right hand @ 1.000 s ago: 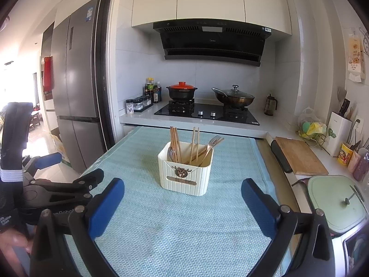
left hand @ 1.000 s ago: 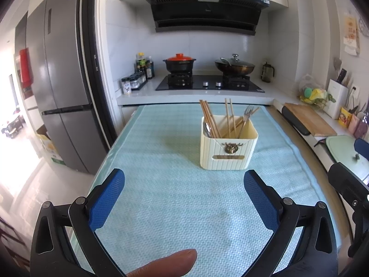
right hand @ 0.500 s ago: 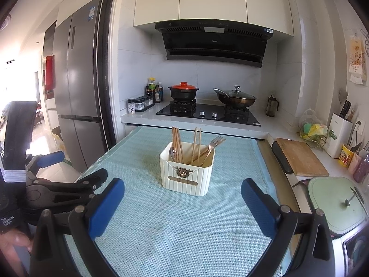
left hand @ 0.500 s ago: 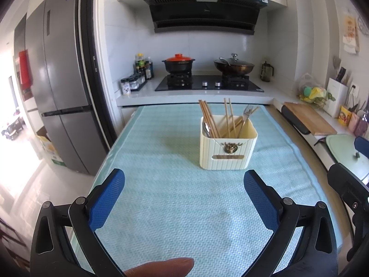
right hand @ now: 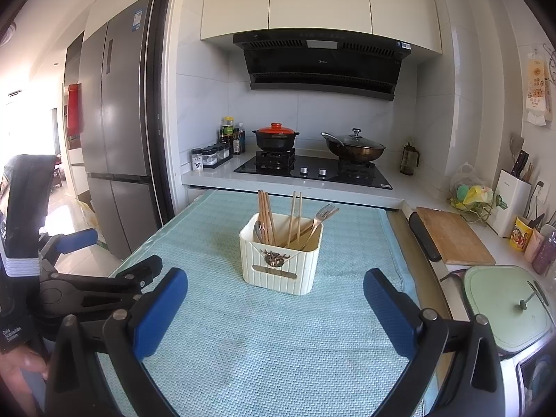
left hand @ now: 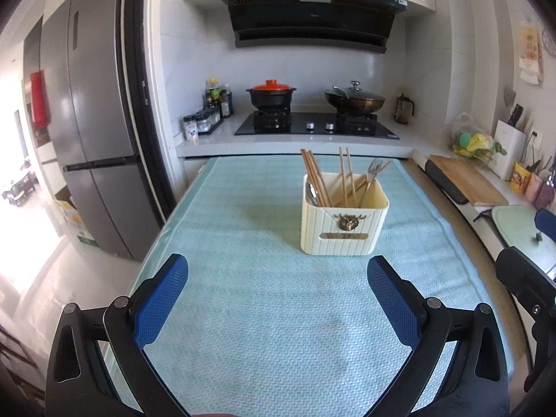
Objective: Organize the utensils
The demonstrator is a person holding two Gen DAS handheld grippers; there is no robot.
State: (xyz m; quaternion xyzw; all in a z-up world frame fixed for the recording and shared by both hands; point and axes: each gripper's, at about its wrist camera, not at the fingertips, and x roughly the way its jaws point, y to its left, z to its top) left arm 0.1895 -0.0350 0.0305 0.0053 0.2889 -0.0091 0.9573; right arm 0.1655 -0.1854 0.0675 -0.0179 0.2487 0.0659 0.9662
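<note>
Both tools idle, utensils already binned

The left tool [left hand: 278, 299] and right tool [right hand: 274, 304] gape wide, empty, above the teal-clothed table [left hand: 243, 330]; the cream ribbed plastic utensil holder [left hand: 344, 222] stands mid-table, chopsticks and forks upright inside.

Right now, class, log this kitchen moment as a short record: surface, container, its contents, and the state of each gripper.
surface: light blue mat covering the table
container: cream utensil holder, upright on the mat
contents: wooden chopsticks, a fork, a spoon
left gripper: open, empty, short of the holder
right gripper: open, empty, short of the holder
</note>
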